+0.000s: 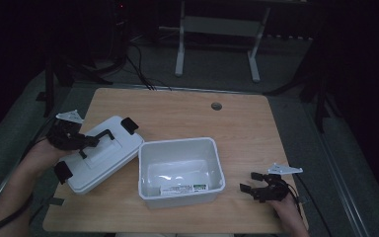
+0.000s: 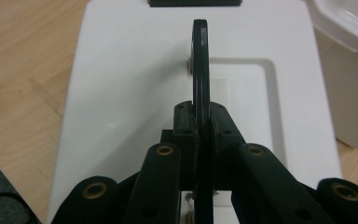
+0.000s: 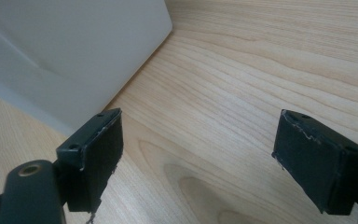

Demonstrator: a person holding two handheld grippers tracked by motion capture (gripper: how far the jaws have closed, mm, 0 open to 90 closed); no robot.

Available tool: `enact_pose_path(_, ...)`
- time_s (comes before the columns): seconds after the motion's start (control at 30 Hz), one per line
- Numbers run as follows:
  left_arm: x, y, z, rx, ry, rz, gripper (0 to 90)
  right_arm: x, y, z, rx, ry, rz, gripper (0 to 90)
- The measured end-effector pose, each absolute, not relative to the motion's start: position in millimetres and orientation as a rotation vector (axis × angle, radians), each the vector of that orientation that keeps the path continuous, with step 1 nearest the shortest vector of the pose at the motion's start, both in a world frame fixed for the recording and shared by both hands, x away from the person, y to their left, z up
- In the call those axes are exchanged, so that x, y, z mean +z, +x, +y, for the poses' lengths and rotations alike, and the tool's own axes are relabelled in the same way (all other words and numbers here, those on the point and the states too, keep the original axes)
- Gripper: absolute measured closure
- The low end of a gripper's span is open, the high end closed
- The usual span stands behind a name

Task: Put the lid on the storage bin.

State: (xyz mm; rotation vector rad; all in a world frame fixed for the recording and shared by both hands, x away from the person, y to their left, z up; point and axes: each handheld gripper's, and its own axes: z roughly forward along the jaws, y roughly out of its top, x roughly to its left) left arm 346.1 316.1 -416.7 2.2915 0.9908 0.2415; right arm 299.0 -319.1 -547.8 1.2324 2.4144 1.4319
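Lid [image 1: 103, 153] tilted just left of open white bin [image 1: 181, 170], handle [image 2: 200, 65] clamped in left gripper [image 1: 93, 142]; right gripper [image 1: 250, 181] gaping, right of bin, low over counter [image 1: 246, 123].

Light wooden surface [image 1: 256, 128] with rounded corners, centre of the frame; small round grey grommet [image 1: 216, 105] near its far edge. Open white rectangular plastic bin [image 1: 150, 168] stands at lower centre. White plastic lid with black clips [image 1: 123, 145] tilts at left, one corner near the bin.

High view above table [image 1: 237, 118] facing forward-down, gripper views close along jaws, sharing white box [image 1: 180, 170]
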Motion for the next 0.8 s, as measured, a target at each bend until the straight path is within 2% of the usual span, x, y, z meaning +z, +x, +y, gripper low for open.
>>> enact_pose_path(0.47, -383, 345, 306, 0.301, 2.316, 0.956, 83.7, -548, 298, -321, 1.383, 1.214, 2.366, 15.5)
enact_pose_path(0.8, -341, 341, 304, 0.36, 2.299, 0.902, 83.7, -548, 298, -320, 1.381, 1.222, 2.371, 15.5)
